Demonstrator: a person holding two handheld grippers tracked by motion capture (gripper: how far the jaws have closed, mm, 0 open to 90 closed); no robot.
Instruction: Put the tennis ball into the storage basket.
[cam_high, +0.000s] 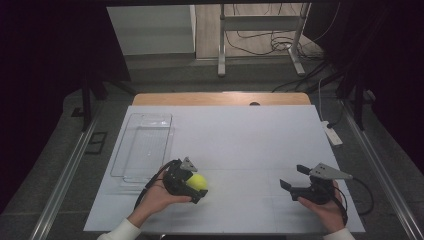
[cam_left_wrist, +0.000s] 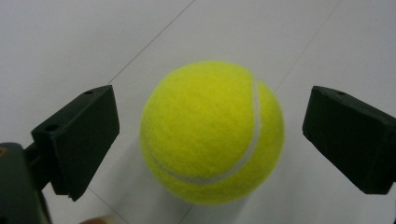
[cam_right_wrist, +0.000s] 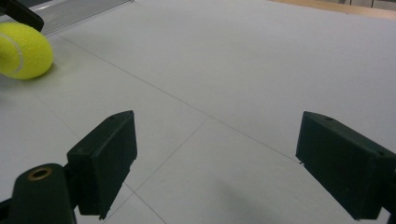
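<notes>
Tennis ball rests on the white desk near its front edge, left of centre. Left tongs are spread, one jaw on each side of the ball, gaps visible on both sides in the left gripper view, so no contact yet. Right tongs are spread and empty, near the front right corner, well apart from the ball. A clear tray sits along the left edge.

Risks, as judged: uneven closing could nudge the ball and roll it away. A pinch off the ball's middle could squeeze it out. A roll toward the front edge could drop it off the desk.
</notes>
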